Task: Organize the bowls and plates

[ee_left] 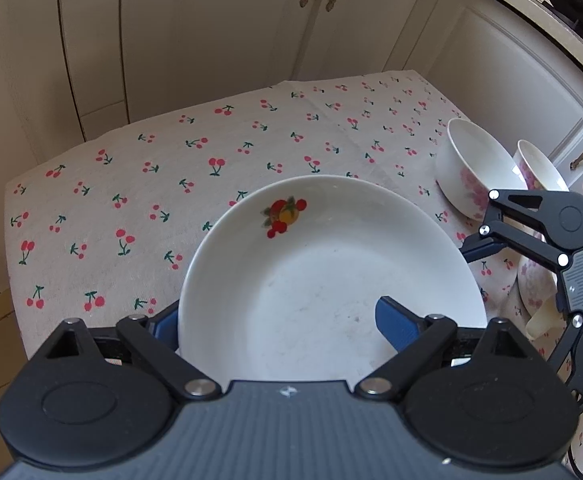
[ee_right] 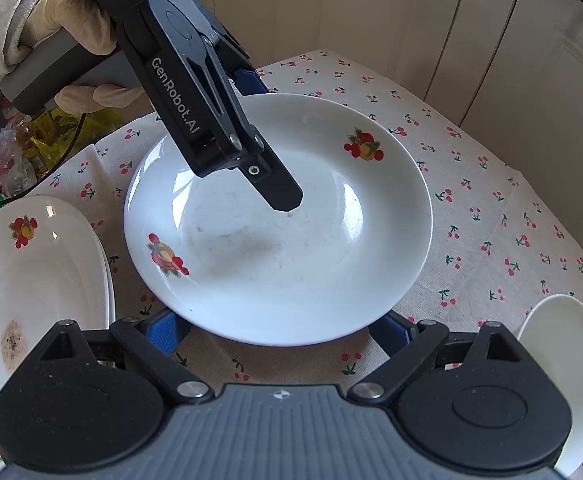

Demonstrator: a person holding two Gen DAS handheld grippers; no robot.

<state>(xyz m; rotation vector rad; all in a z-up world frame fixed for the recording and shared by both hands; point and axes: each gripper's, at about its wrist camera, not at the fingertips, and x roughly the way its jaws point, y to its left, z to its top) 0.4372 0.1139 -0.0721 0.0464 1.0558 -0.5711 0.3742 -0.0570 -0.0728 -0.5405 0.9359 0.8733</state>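
Observation:
A white plate with fruit prints lies on the cherry-print tablecloth. My left gripper straddles its near rim: one finger lies over the plate's inside, the other is under the rim. In the right wrist view the left gripper comes down from the upper left onto the plate's far rim. My right gripper is open, its fingers just under the plate's near edge. Two more fruit-print plates are stacked at the left.
Two white bowls with pink flowers stand at the table's right, another white bowl at the right edge of the right wrist view. Cream cabinets stand behind. Bags and clutter lie left of the table.

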